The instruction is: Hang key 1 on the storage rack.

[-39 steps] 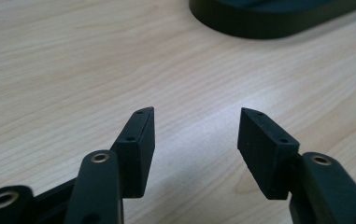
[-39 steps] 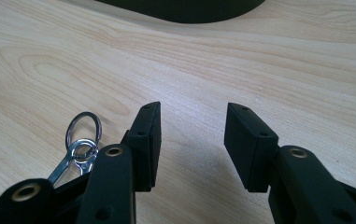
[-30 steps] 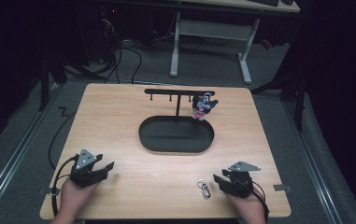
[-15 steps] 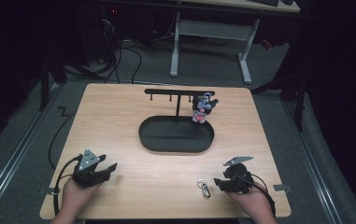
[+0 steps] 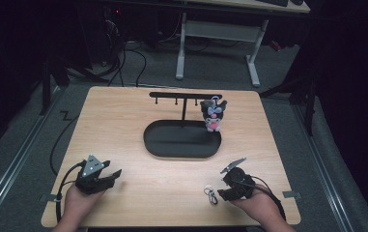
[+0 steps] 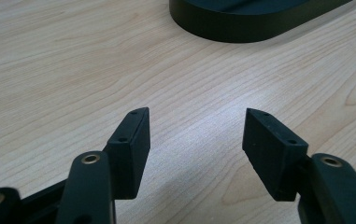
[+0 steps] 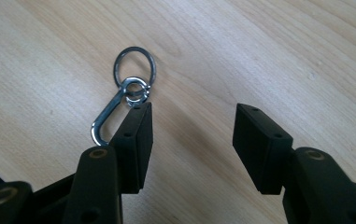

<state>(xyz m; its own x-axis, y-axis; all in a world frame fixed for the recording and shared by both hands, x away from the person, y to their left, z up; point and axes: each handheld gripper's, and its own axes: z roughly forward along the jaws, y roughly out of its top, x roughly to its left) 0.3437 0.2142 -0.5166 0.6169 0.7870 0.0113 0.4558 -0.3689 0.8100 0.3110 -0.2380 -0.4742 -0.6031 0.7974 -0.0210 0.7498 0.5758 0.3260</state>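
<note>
Right gripper (image 7: 192, 140) has just been opening, nothing inside; key clip (image 7: 119, 100) sits by its left jaw & could get bumped away. Left gripper (image 6: 194, 144) open, empty.

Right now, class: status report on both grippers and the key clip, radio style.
Left gripper open, empty. Right gripper open, jaws just widened; key clip on table beside its left pad. Nothing in the way.
</note>
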